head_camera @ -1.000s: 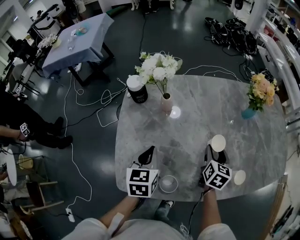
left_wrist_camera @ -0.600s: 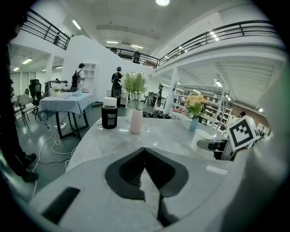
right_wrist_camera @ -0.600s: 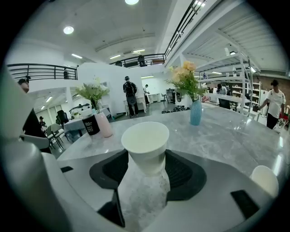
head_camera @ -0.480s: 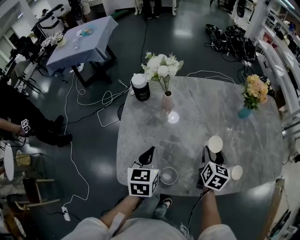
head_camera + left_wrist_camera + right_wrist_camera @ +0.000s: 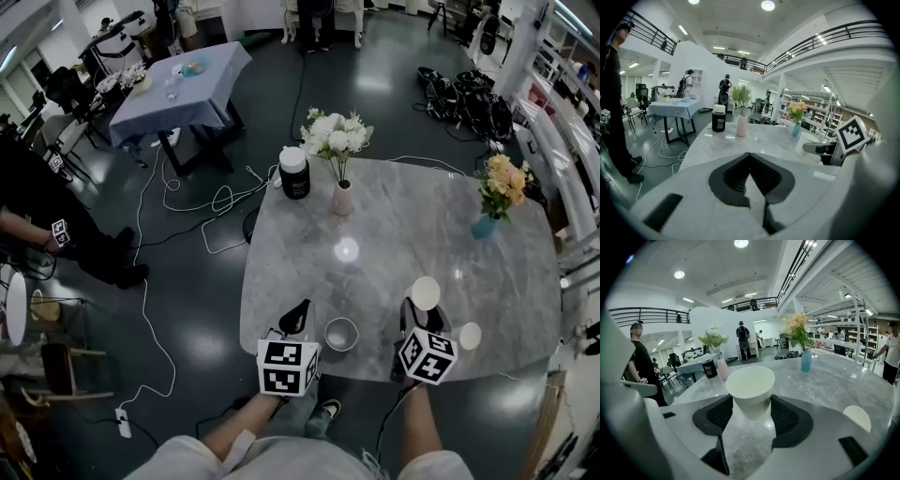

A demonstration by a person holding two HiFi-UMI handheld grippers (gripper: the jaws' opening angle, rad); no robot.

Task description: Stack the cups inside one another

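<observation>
A white paper cup (image 5: 425, 292) stands upright between the jaws of my right gripper (image 5: 424, 311), which is shut on it. In the right gripper view the same white cup (image 5: 751, 389) fills the gap of the right gripper (image 5: 751, 405). A second white cup (image 5: 470, 336) stands on the table just right of that gripper, also visible as the second cup (image 5: 857, 417). A greyish cup (image 5: 341, 334) stands between the two grippers. My left gripper (image 5: 298, 314) is to its left, shut and empty; the left gripper (image 5: 750, 155) has its jaw tips touching.
The grey marble table (image 5: 403, 234) carries a pink vase with white flowers (image 5: 342, 199), a black jar with a white lid (image 5: 294, 173) and a blue vase with orange flowers (image 5: 484, 225) at its far side. Cables lie on the floor (image 5: 187, 244) to the left. The near table edge is close under both grippers.
The head view has shifted, so the table sits higher in the picture. Both grippers now lie nearer the table's front edge. The right gripper still holds the white cup.
</observation>
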